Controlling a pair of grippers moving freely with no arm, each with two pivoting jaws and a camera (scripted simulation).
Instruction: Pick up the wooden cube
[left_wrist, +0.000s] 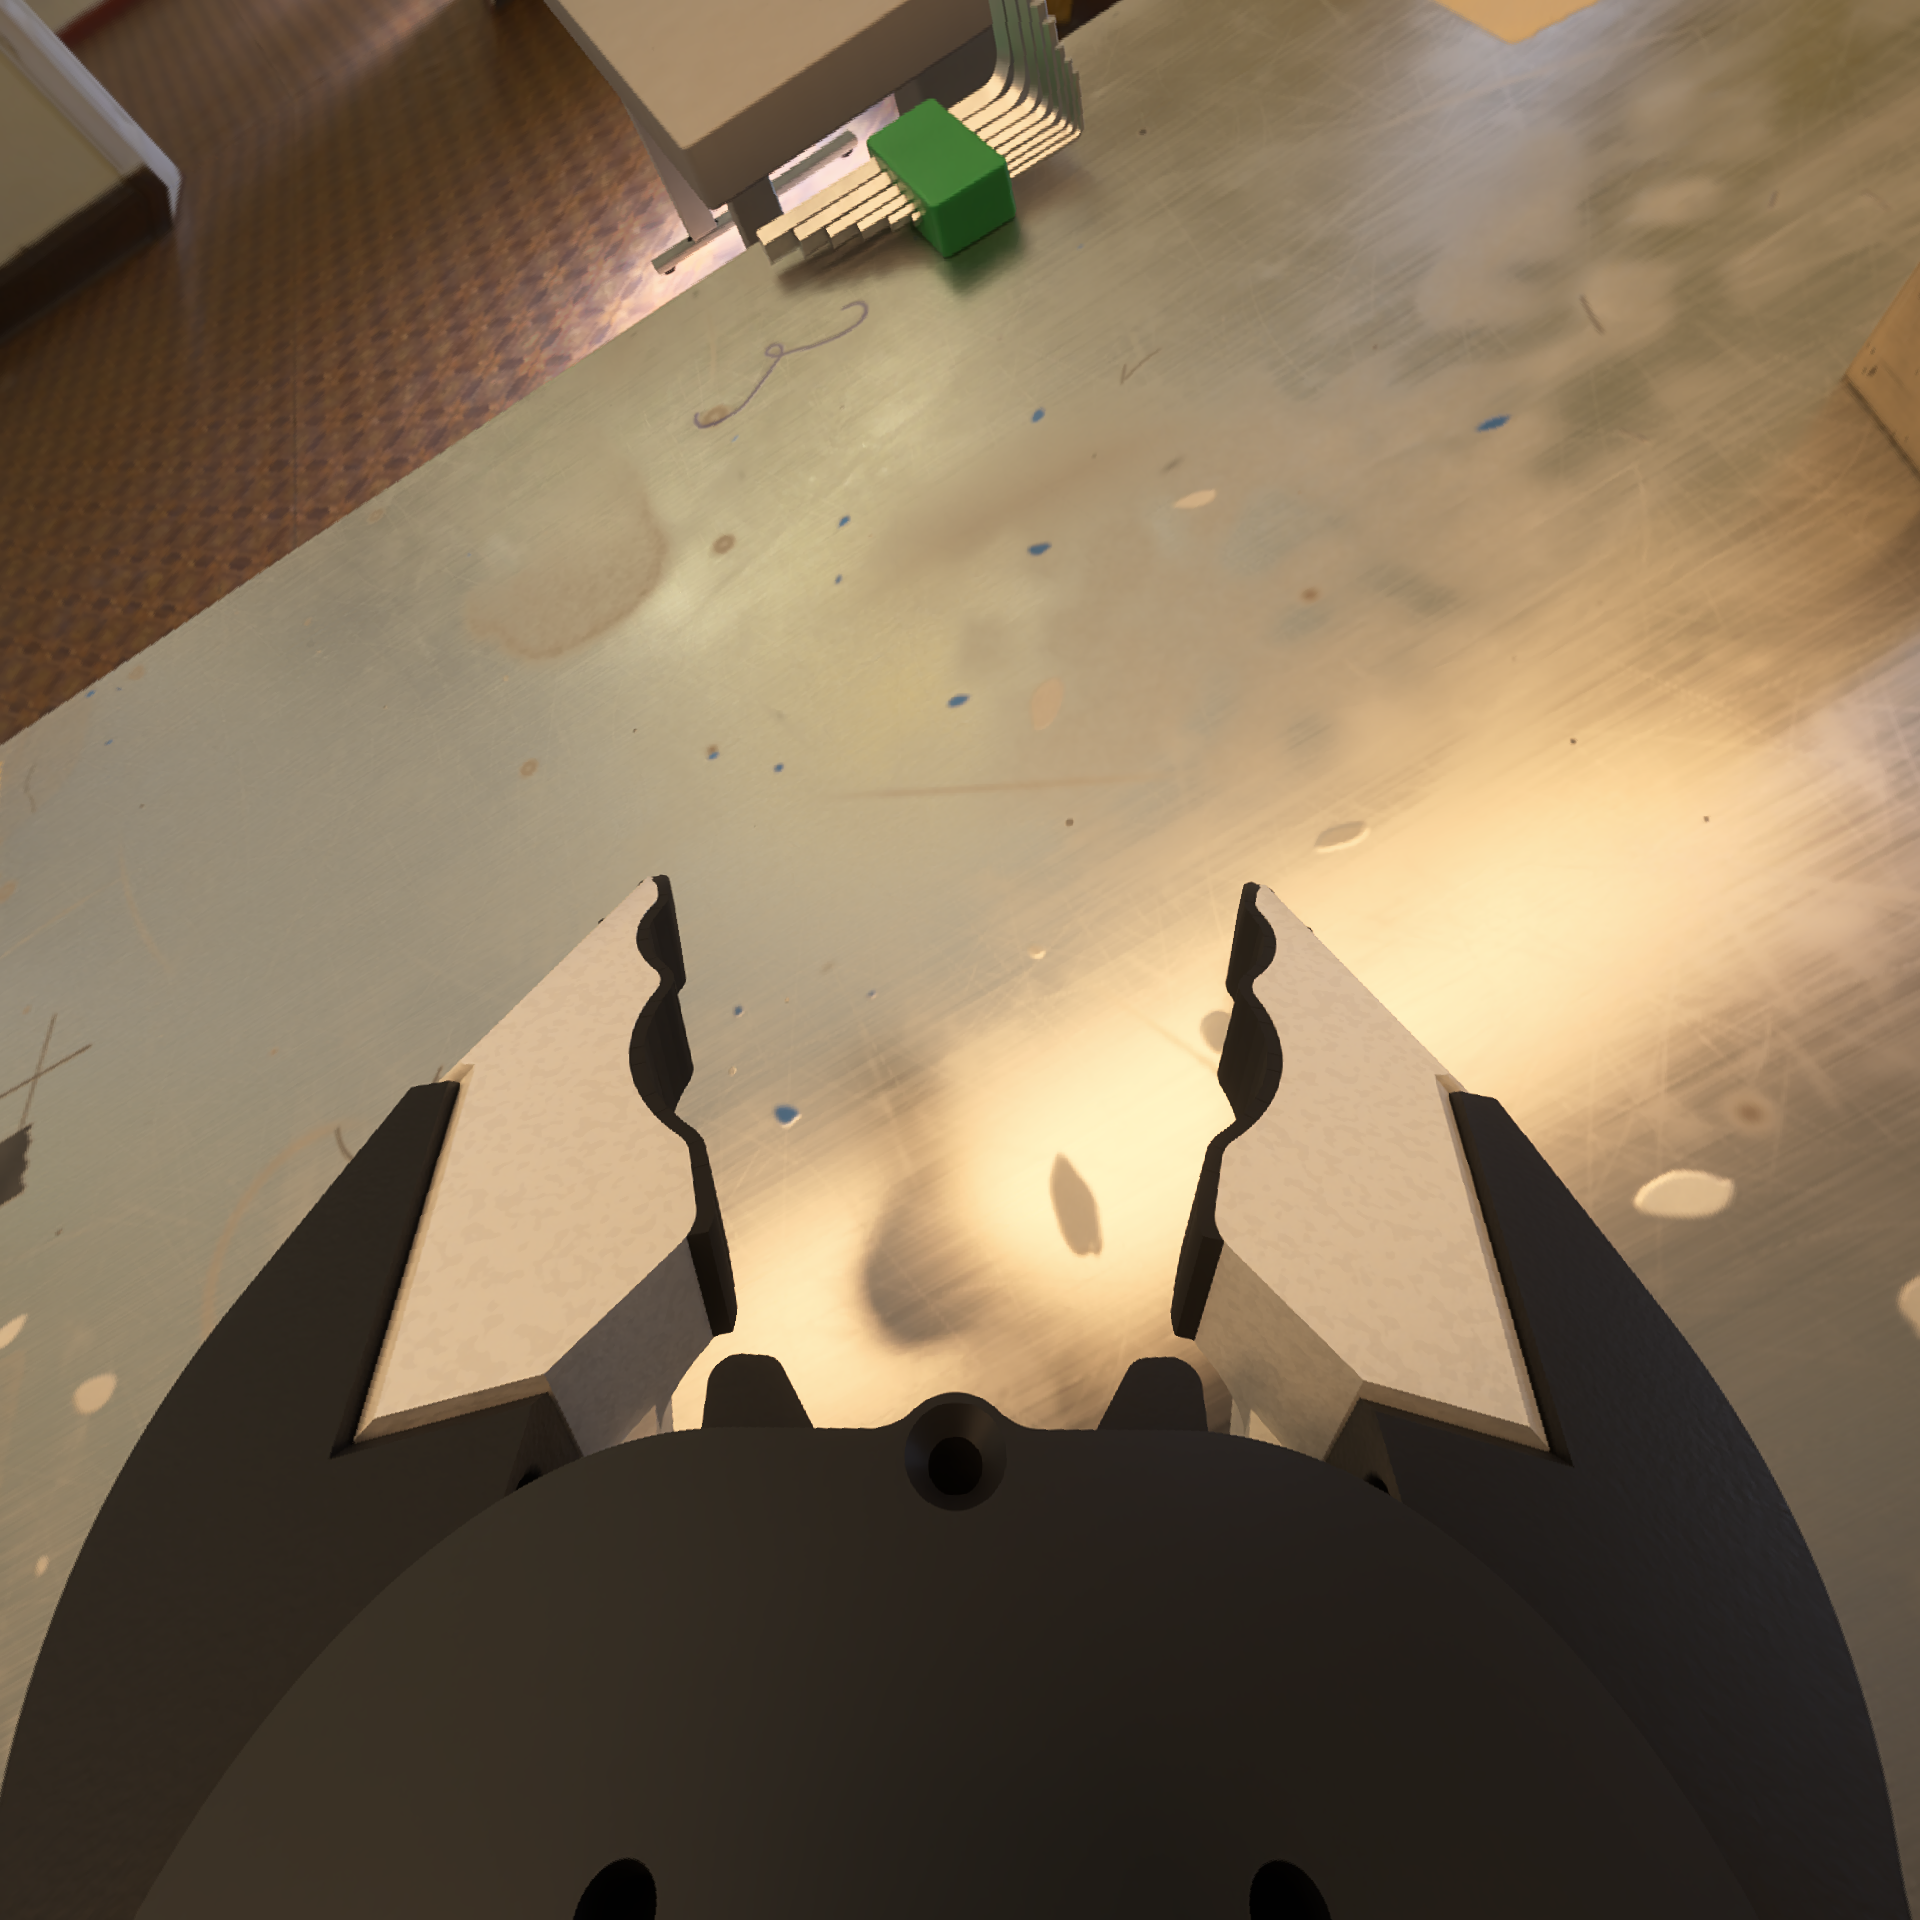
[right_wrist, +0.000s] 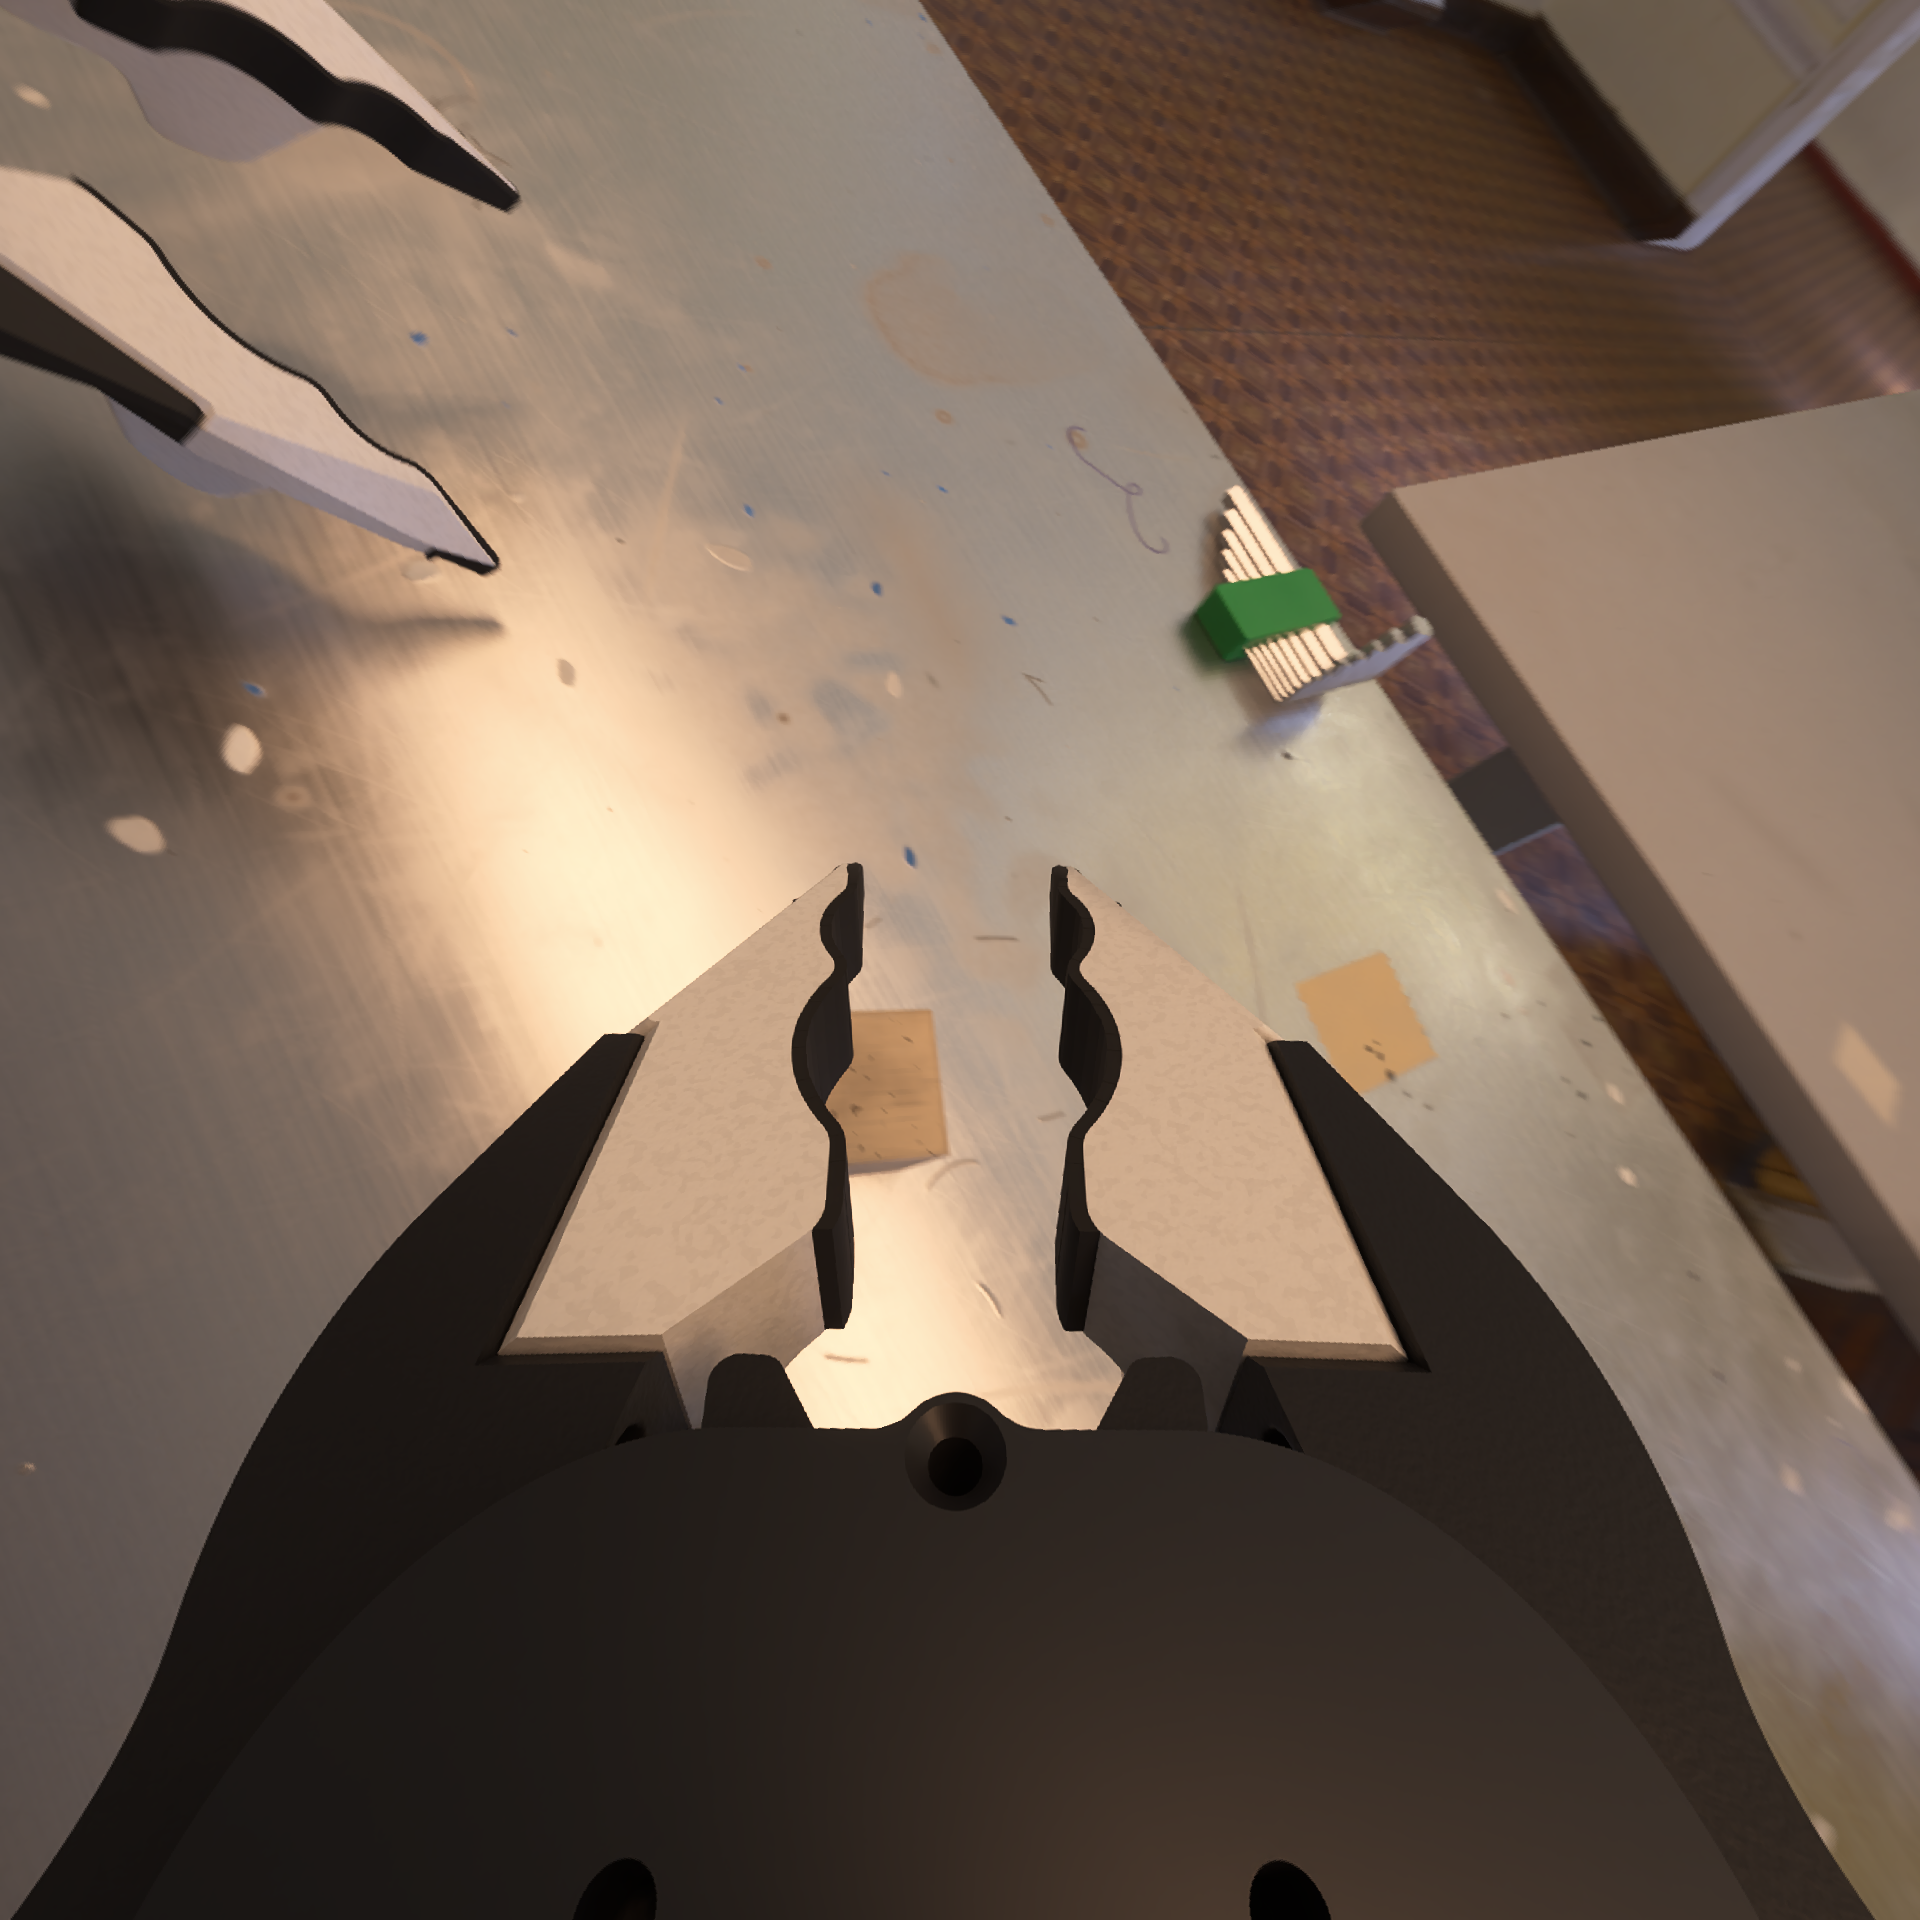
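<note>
Right wrist view, landmark = pale wooden cube (right_wrist: 896, 1091) lying flat on the scratched, paint-flecked metal desk (right_wrist: 644, 727).

- Far up-left of the cube: left gripper (right_wrist: 497, 384), white fingers with black wavy pads, jaws spread, nothing between them, above the desk.
- At the cube: right gripper (right_wrist: 956, 871), black body with white fingers, jaws partly spread with a clear gap, gripping nothing. The cube shows in that gap, its left part hidden behind the left finger. Cannot tell whether the pads touch it.
- Right of the cube, apart from it: second tan wooden square block (right_wrist: 1366, 1020), flat on the desk, outside the right finger.
- Up-right of the cube, near the desk edge: set of white L-shaped keys in a green rectangular holder (right_wrist: 1262, 615).
- Farther right: beige box-like surface (right_wrist: 1683, 748), patterned brown carpet floor (right_wrist: 1351, 208) beyond the desk edge.

Left wrist view: left gripper (left_wrist: 954, 883) jaws wide apart, empty, over bare desk (left_wrist: 935, 623). Green holder with keys (left_wrist: 943, 177) at the top, by the desk edge. Wooden corner (left_wrist: 1886, 390) at the right frame edge; cannot tell which block it is.
</note>
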